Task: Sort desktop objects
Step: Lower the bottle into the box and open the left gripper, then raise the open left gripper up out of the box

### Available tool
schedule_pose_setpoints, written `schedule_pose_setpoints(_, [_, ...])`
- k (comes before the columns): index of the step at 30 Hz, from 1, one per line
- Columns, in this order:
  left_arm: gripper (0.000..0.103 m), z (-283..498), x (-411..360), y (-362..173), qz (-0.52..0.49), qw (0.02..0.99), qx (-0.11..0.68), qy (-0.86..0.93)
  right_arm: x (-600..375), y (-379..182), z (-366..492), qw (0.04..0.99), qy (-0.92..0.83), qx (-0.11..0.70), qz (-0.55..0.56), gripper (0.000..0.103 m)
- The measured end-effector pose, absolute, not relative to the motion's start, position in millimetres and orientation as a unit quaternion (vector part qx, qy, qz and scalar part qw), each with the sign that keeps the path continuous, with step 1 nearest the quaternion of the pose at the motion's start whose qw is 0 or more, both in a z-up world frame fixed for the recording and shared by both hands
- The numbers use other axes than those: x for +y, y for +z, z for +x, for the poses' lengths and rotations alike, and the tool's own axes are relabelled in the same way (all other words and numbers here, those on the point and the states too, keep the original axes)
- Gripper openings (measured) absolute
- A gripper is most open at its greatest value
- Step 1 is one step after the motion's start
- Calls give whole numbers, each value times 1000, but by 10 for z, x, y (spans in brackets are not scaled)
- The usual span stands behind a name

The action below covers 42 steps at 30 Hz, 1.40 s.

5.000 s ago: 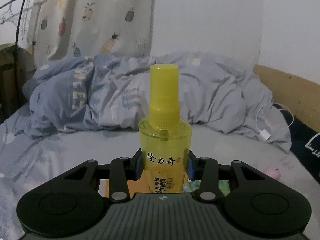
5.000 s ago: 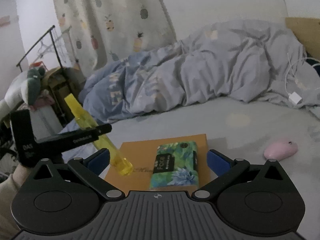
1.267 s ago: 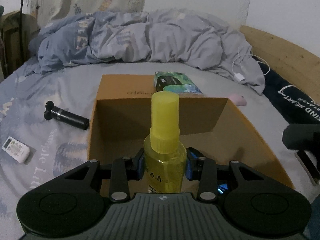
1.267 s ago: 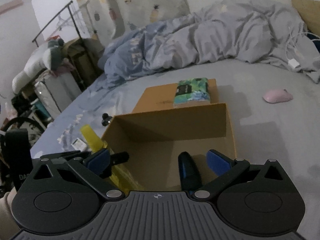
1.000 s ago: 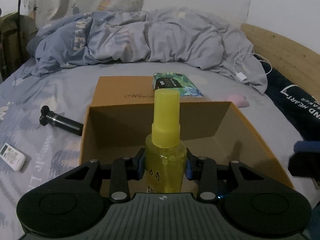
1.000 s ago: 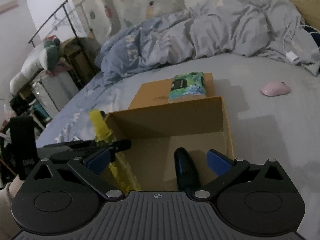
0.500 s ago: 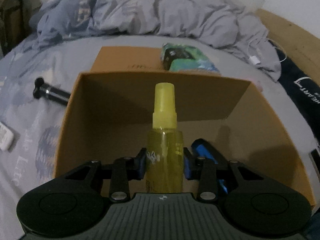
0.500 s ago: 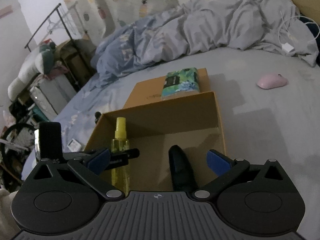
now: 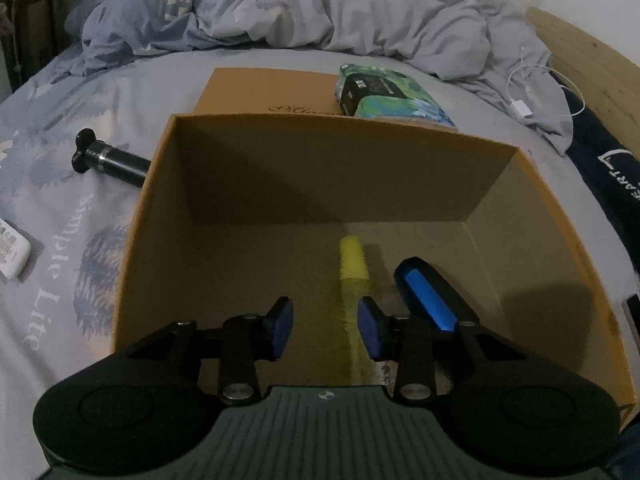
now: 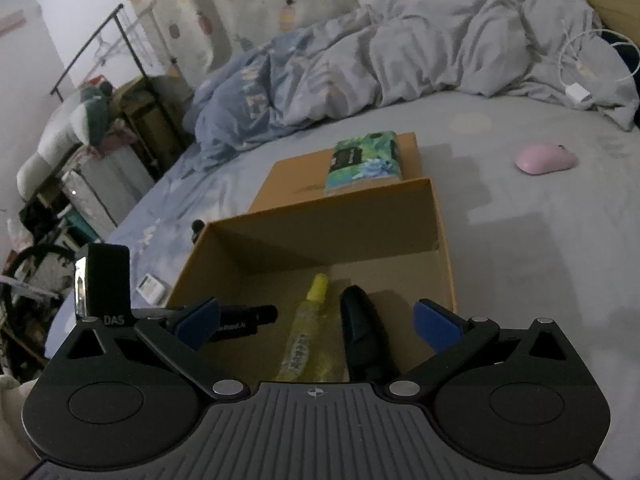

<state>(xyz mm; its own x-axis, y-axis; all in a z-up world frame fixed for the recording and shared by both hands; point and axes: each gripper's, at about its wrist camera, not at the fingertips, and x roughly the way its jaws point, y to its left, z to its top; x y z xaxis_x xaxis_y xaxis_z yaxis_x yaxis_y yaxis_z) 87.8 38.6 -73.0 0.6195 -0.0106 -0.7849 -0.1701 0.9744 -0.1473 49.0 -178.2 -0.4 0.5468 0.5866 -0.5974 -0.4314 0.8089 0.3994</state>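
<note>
While the bed (image 9: 100, 92) spreads grey all round, the cardboard box (image 9: 160, 168) sits open on it. Inside lie the yellow spray bottle (image 10: 308, 344) and, just beside it, a blue-and-black tool (image 9: 430, 300). Left gripper (image 9: 324, 328): jaws opening, pads clear of the bottle. Right gripper (image 10: 316, 316): jaws wide apart, empty, over the box.

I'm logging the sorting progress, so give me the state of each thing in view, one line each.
Yellow spray bottle: lying in the box, released.
Blue-and-black item: lying in the box beside it.
Cardboard box: open.
Lid: off, flat behind the box.
Green packet: on the lid.
Black cylinder: out on the bed.
Left gripper: opening, nothing pressed.
Right gripper: open, empty.
</note>
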Motion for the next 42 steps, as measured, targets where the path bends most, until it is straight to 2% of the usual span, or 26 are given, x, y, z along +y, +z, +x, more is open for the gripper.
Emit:
schedule_pose_setpoints(7, [46,789,372,-625,-100,903,415,44,-1783,2,475,875,290,375,100,103])
schedule_pose_setpoints(20, [70,544,285,-346,-76,929,361,35,-1759,-30,423,878,286,374,84,103])
schedule_pose_setpoints(25, [73,482,284,-237,-78,936,344,26,-1763,-41,403,880,283,373,78,103])
schedule_pose_setpoints(27, [83,448,296,-204,-89,938,334,17,-1762,-40,395,881,283,371,75,103])
schedule_pose_setpoints(31, [83,369,268,-156,-86,943,320,11,-1762,-54,374,886,282,363,67,103])
schedule_pose_setpoints(35, [90,280,240,-98,-76,949,305,6,-1791,-55,351,894,275,349,61,103])
schedule_pose_setpoints(40, [92,288,300,-51,-97,949,299,-6,-1852,-46,364,902,263,337,64,103])
schedule_pose_setpoints(41, [95,284,313,-49,-99,950,296,-3,-1863,-46,368,903,261,336,64,103])
schedule_pose_setpoints(42, [103,285,321,-52,-101,950,295,0,-1868,-47,366,904,258,335,64,103])
